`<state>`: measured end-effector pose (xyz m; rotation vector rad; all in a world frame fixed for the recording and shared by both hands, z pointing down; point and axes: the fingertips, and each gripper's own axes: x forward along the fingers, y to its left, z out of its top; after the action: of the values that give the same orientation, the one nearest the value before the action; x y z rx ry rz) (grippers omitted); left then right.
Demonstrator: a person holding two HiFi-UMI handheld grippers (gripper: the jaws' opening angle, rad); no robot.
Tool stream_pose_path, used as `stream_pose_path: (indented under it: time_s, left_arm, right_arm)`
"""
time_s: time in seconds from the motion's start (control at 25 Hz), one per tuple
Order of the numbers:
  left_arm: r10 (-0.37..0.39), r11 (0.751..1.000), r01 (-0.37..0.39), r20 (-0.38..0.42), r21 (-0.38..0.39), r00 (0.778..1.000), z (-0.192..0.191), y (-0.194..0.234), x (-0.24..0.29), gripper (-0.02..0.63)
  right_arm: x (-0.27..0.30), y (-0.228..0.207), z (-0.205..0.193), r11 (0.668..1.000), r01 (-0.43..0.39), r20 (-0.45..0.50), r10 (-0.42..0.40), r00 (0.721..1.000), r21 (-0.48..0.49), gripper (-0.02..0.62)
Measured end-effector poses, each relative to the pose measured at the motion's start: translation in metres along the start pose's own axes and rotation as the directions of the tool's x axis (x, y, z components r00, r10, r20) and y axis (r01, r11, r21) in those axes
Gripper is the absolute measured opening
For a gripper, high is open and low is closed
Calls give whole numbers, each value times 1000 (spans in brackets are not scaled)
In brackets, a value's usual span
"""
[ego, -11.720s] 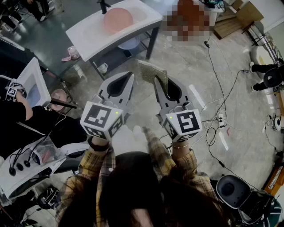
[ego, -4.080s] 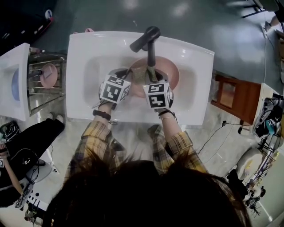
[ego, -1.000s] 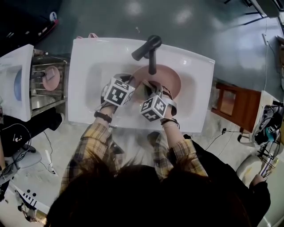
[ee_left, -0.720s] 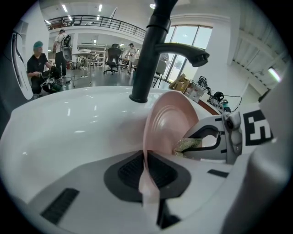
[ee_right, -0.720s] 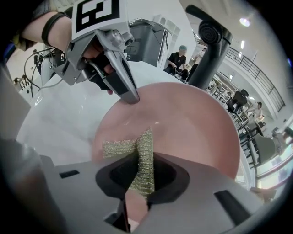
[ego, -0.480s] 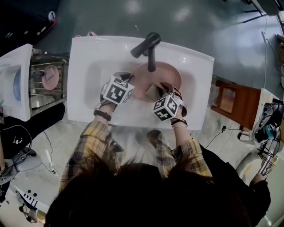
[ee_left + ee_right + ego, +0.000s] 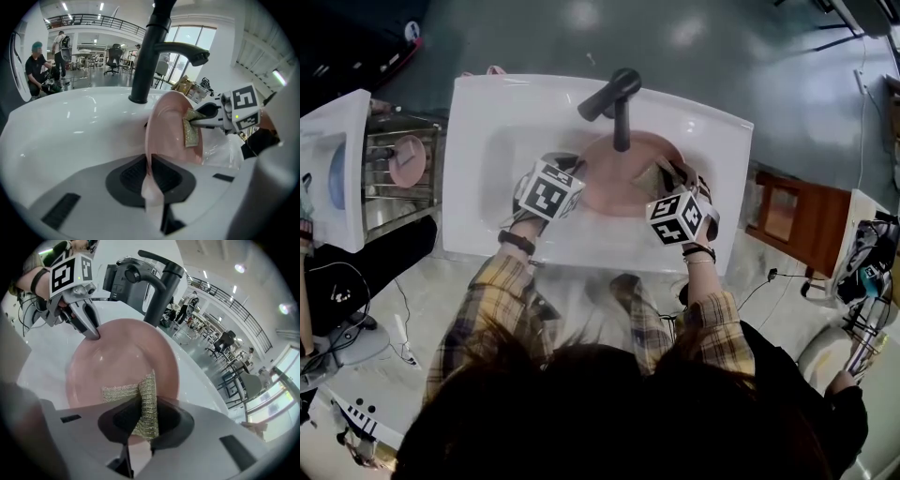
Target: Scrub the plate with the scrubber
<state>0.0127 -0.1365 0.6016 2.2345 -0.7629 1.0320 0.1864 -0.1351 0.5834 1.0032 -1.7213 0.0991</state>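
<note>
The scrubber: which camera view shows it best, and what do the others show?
The right gripper view: the scrubber sits large and centred, clamped in the jaws against the pink plate. The left gripper view shows it small across the plate; the head view shows only a small patch.

1. A white sink stands on a grey floor.
2. 1 black faucet rises from its rear rim, with the spout over the bowl.
3. 1 pink plate is in the bowl under the spout, tilted up on edge.
</note>
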Motion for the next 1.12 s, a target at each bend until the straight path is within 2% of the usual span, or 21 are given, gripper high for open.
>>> stream_pose_path:
  time_s: [0.12,0.32,0.64,0.84,1.12]
  left_arm:
    - [3,1000,-3,-3,-5,1000,-2,-2,0,32]
    - [13,1000,-14,-6,-7,1000,0,-1,0,32]
    - [15,1000,-15,-10,-18,1000,-1,-2,0,31]
    - [15,1000,-15,-19,-26,1000,-1,-2,-1,31]
    - [26,999,-27,-15,-43,1000,-4,0,1,31]
  right_arm:
    - [-1,-6,12,999,28,16,-27,1000,-25,86]
    - [0,-15,41,998,62,72,-62,995,7,86]
    - [2,-3,79,998,68,135,-67,989,0,83]
    - [5,11,92,999,42,160,-42,986,0,81]
    - [8,44,102,998,-27,177,37,984,-58,80]
